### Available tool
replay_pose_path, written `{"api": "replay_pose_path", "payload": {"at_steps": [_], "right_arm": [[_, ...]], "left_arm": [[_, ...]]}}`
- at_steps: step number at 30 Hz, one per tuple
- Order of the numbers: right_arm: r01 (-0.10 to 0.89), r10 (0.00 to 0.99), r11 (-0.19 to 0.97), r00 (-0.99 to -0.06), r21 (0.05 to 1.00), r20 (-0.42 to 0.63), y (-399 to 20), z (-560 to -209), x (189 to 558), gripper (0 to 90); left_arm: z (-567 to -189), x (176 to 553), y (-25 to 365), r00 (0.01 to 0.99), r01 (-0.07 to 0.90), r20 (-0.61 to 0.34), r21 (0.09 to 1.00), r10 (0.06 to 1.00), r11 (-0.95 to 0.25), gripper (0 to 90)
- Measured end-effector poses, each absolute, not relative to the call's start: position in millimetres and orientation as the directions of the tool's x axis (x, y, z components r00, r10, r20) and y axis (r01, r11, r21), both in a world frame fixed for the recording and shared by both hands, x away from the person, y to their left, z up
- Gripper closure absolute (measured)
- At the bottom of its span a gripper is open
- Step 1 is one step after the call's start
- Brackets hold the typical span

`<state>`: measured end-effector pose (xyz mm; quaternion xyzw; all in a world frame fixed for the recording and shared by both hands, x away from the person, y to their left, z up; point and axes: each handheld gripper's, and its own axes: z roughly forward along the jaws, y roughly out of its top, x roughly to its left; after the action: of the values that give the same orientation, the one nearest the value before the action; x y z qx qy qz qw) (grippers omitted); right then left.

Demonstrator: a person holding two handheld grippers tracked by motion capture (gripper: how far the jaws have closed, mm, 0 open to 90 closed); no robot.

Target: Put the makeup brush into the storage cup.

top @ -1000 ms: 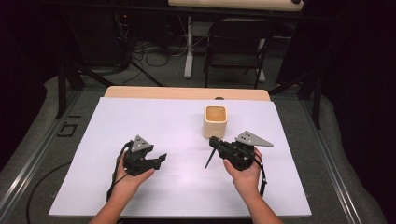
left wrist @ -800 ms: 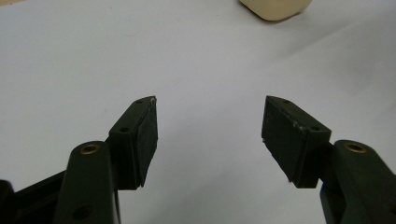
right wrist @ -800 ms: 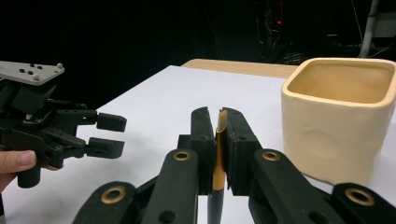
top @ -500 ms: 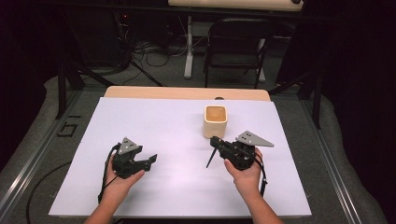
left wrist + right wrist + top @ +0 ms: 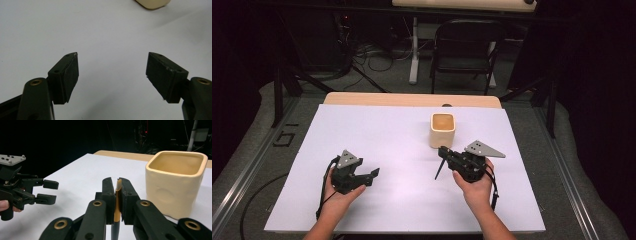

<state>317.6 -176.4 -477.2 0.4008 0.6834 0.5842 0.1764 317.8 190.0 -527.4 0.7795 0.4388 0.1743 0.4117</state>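
Clearly the pen point(image 5: 117, 202) is the thing in hand — the right gripper point(image 5: 447, 156) has its jaws clamped on it near the upper end, and the dark barrel hangs down at a slant with its tip just above the white sheet point(image 5: 402, 145), toward the table's right half. It looks light, thin and stiff, with a smooth barrel that could pivot or slip between flat pads; a hold nearer its middle would likely steady it. The cream square cup point(image 5: 442, 129) stands just beyond the gripper, near the far edge — open-topped, probably ceramic, so heavier and chippable if knocked. The left gripper point(image 5: 371, 176) sits well apart toward the near left corner; its jaws have just been opening and stand wide with nothing between them. Nothing lies between pen and cup.
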Motion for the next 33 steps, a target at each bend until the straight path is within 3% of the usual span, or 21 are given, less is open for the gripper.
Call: {"api": "replay_pose_path", "payload": {"at_steps": [12, 33], "right_arm": [[0.333, 0.76, 0.033, -0.621, 0.942, 0.192, -174.8, -462.9, 324.8, 83.8], [0.325, 0.804, 0.033, -0.571, 0.945, 0.168, -173.7, -416.0, 375.0, 83.8]], "left_arm": [[-526.4, 318.8, 198.5, 0.534, 0.543, -0.095, 0.8, 0.84, -0.255, 26.2], [-525.3, 317.3, 202.5, 0.529, 0.542, -0.091, 0.801, 0.844, -0.254, 26.4]]}}
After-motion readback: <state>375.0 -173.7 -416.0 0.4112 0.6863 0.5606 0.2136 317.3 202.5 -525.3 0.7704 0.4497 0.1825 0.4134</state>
